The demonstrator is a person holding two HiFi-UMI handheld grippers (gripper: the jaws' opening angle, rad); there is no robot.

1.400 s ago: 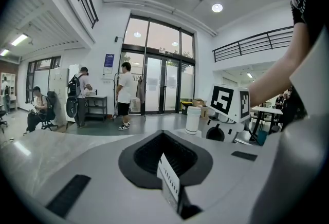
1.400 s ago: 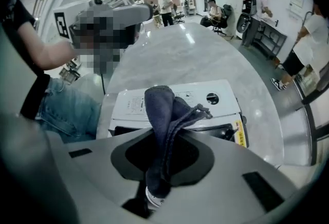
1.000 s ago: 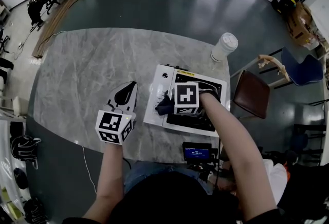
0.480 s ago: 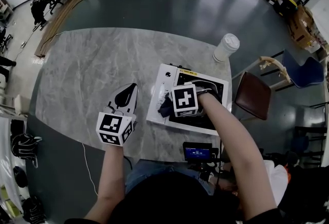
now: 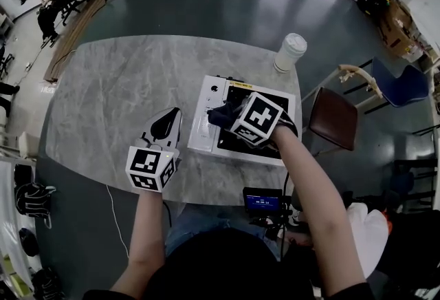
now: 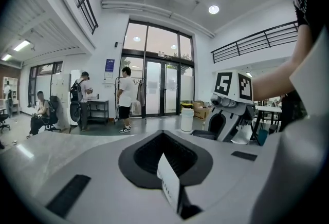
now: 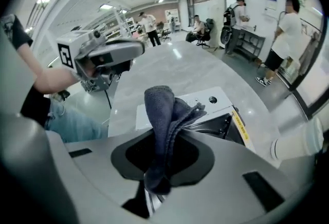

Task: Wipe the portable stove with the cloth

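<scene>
My R tongs (image 7: 154, 194) clenched on cloth (image 7: 164, 115), right over stove (image 5: 204, 125) left panel. L tongs (image 5: 167, 128) closed, empty, beside it on bench (image 5: 103, 99).

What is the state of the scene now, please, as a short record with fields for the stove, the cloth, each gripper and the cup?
stove: white body, black top, on the grey table
cloth: dark, held over the stove's left part; contact cannot be told
right gripper: shut on the cloth
left gripper: shut, empty, over the table, left of the stove
cup: white, upright, beyond the stove
</scene>
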